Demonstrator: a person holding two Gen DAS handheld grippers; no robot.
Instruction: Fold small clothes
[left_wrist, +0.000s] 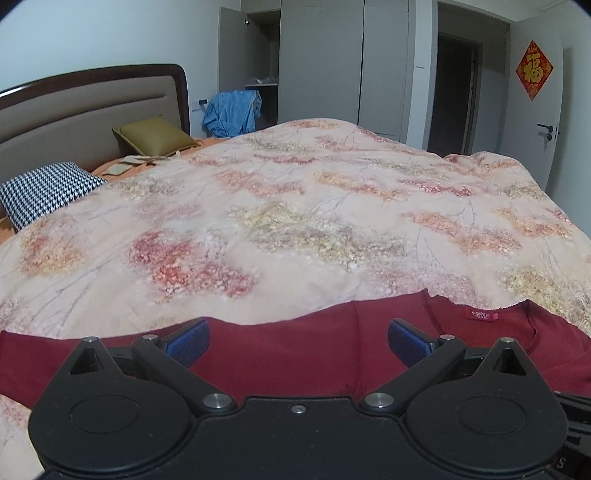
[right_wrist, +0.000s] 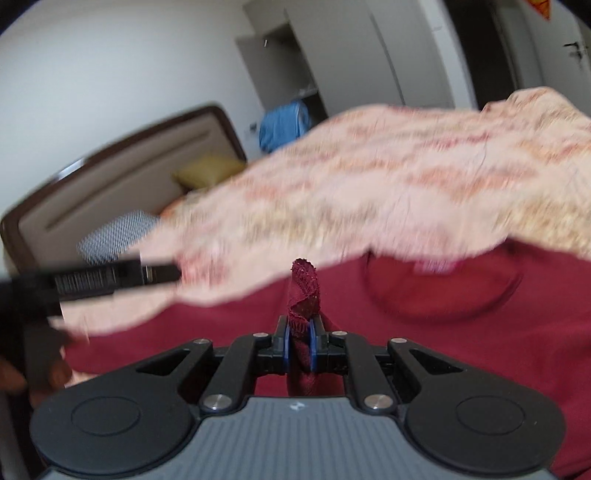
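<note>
A dark red shirt (left_wrist: 295, 354) lies spread on the floral quilt (left_wrist: 295, 206), its collar and label (left_wrist: 482, 315) toward the right. My left gripper (left_wrist: 298, 338) is open, its blue pads wide apart just above the shirt's upper edge left of the collar, holding nothing. In the right wrist view my right gripper (right_wrist: 299, 341) is shut on a bunched fold of the red shirt (right_wrist: 480, 369); a twisted hem (right_wrist: 304, 288) sticks up between the pads. The left gripper (right_wrist: 110, 280) shows there at the left, side on. This view is motion-blurred.
The bed has a brown padded headboard (left_wrist: 92, 103), an olive cushion (left_wrist: 155, 136) and a houndstooth pillow (left_wrist: 48, 192) at the far left. Blue clothing (left_wrist: 232, 112) hangs by an open wardrobe (left_wrist: 258, 62). A door (left_wrist: 535, 110) stands at the right.
</note>
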